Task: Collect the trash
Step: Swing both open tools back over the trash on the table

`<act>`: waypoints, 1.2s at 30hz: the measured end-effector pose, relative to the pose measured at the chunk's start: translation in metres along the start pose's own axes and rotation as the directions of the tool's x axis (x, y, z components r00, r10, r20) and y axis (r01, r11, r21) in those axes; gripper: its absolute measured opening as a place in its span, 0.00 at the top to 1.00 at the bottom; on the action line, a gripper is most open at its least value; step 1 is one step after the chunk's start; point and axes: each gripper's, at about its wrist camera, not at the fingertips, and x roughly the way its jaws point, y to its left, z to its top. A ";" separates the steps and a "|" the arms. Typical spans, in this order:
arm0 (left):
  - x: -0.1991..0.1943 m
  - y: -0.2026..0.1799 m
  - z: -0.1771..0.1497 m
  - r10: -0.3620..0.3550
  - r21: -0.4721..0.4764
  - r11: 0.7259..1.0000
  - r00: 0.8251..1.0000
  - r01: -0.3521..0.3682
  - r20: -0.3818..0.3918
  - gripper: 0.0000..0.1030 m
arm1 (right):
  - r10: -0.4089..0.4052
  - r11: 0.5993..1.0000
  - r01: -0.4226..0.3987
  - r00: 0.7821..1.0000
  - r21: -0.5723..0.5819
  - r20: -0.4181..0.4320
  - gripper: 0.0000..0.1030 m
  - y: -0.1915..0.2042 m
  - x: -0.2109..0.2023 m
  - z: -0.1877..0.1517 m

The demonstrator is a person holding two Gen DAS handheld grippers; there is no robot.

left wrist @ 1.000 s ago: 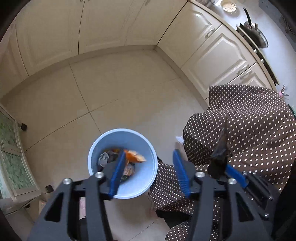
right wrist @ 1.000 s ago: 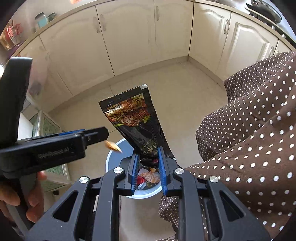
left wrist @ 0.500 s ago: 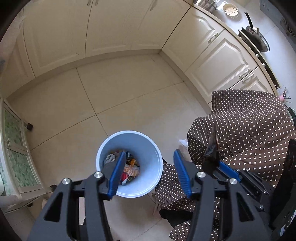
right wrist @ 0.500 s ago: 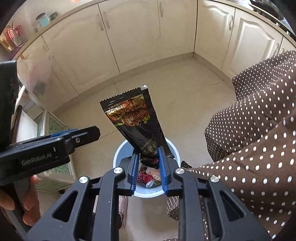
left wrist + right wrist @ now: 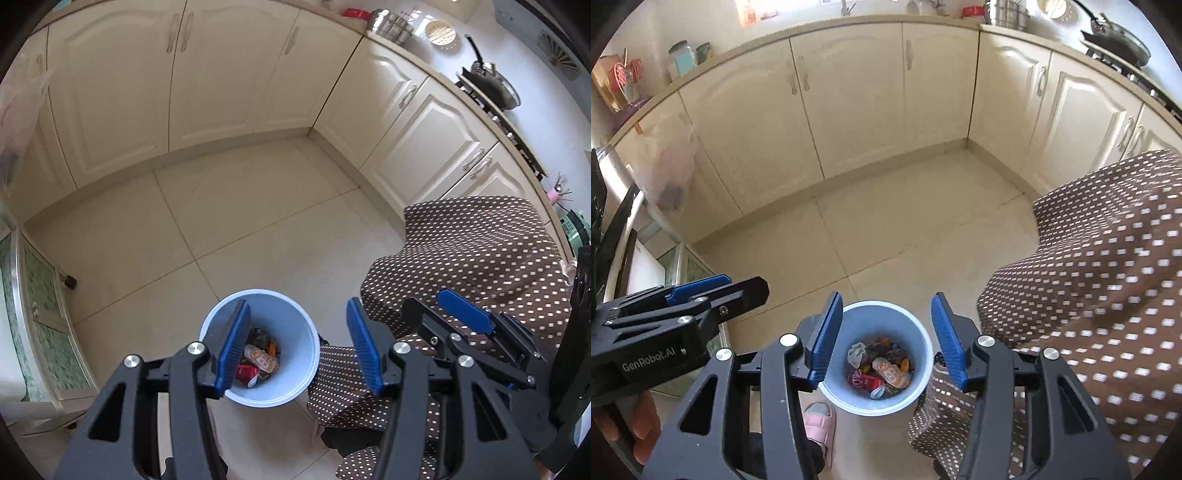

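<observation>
Above the blue bin (image 5: 925,354): right claw (image 5: 884,341) now wide, wrapper dropped in; left claw (image 5: 297,349) wide, empty.

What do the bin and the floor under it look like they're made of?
The bin looks like thin plastic: pale blue, smooth, matte, with a thin moulded rim. The floor looks like glazed ceramic tile: cream, with straight grout lines and a soft sheen. Neither can be confirmed from looks alone.
</observation>
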 end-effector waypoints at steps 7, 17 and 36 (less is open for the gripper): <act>-0.050 -0.036 0.000 -0.020 0.066 0.998 0.997 0.015 0.072 0.49 | -0.022 1.000 0.020 0.994 0.021 0.103 0.48 -0.020 -0.069 -0.001; -0.141 -0.143 -0.013 -0.110 0.271 0.961 0.971 0.050 0.211 0.44 | -0.081 0.994 0.054 0.945 0.091 0.318 0.43 -0.077 -0.205 -0.012; -0.089 -0.453 -0.096 -0.295 0.626 0.741 0.955 0.243 -0.022 0.40 | -0.458 0.825 0.269 0.834 0.497 0.308 0.37 -0.321 -0.346 -0.148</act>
